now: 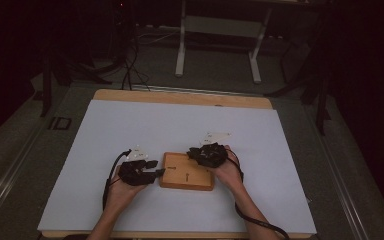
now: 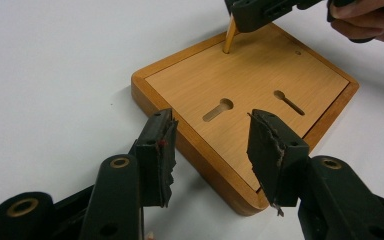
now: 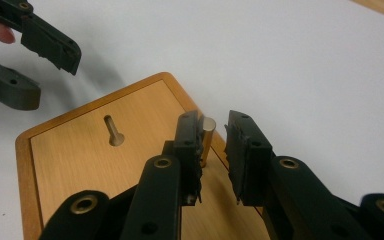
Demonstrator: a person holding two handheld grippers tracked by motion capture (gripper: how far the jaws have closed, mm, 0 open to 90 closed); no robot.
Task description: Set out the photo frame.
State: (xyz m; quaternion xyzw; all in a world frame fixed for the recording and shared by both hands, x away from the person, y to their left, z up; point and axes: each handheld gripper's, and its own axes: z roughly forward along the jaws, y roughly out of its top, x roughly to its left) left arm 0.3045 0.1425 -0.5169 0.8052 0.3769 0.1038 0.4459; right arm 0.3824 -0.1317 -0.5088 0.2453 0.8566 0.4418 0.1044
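In the middle of the right gripper view, the right gripper (image 3: pixel 214 150) had its jaws apart around the wooden peg (image 3: pixel 207 137) standing on the wooden board (image 3: pixel 105 165), so a bump could tip it, while the left gripper (image 2: pixel 212 150) waited wide apart.

Tan wooden board (image 1: pixel 187 171), black tongs (image 2: pixel 210 150), white table (image 1: pixel 130 130).

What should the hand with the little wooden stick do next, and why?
Probably lift the right hand-held gripper straight up and away. Its jaws stand open with a gap beside the wooden peg, and the peg stands upright in the wooden board, apparently seated near a corner. The left hand-held gripper waits open at the board's near edge.
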